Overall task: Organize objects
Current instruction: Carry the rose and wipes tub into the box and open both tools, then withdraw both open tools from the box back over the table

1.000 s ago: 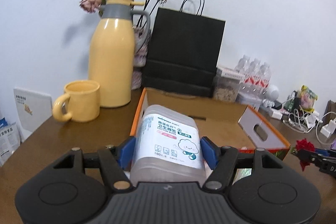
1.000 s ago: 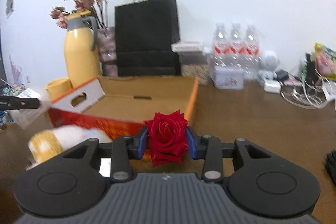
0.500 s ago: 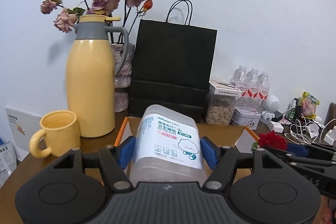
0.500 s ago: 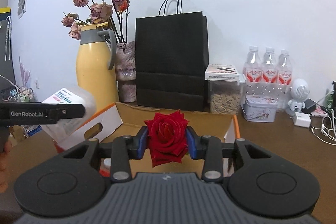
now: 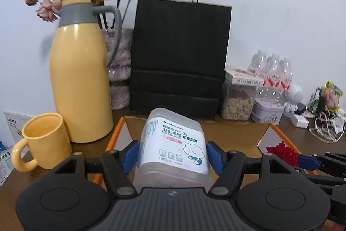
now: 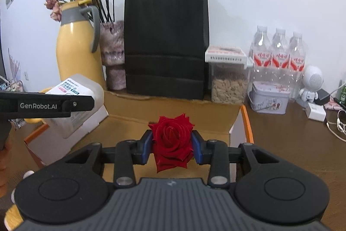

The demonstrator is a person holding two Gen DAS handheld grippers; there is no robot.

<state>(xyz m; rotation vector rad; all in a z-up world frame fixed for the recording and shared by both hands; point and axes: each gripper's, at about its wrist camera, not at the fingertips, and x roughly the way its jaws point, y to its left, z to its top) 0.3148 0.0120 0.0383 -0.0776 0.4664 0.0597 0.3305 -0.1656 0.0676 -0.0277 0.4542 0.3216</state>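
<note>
My left gripper (image 5: 173, 155) is shut on a clear plastic cotton-swab box (image 5: 173, 144) with a white and teal label, held over the near end of an open cardboard box (image 5: 233, 135) with orange edges. My right gripper (image 6: 172, 145) is shut on a red rose (image 6: 172, 141), also above the cardboard box (image 6: 173, 105). In the right wrist view the cotton-swab box (image 6: 80, 99) and the left gripper's black finger show at the left. In the left wrist view the rose (image 5: 282, 154) shows at the right edge.
Behind the cardboard box stand a black paper bag (image 5: 179, 57), a yellow thermos jug (image 5: 80, 79) with dried roses behind it, and a yellow mug (image 5: 41, 142). To the right are a snack jar (image 6: 229, 77), water bottles (image 6: 279, 53), a tin and cables on the brown table.
Both grippers have moved forward toward the back wall with their loads; the bag, jug and bottles look larger and closer. The grips are unchanged.
</note>
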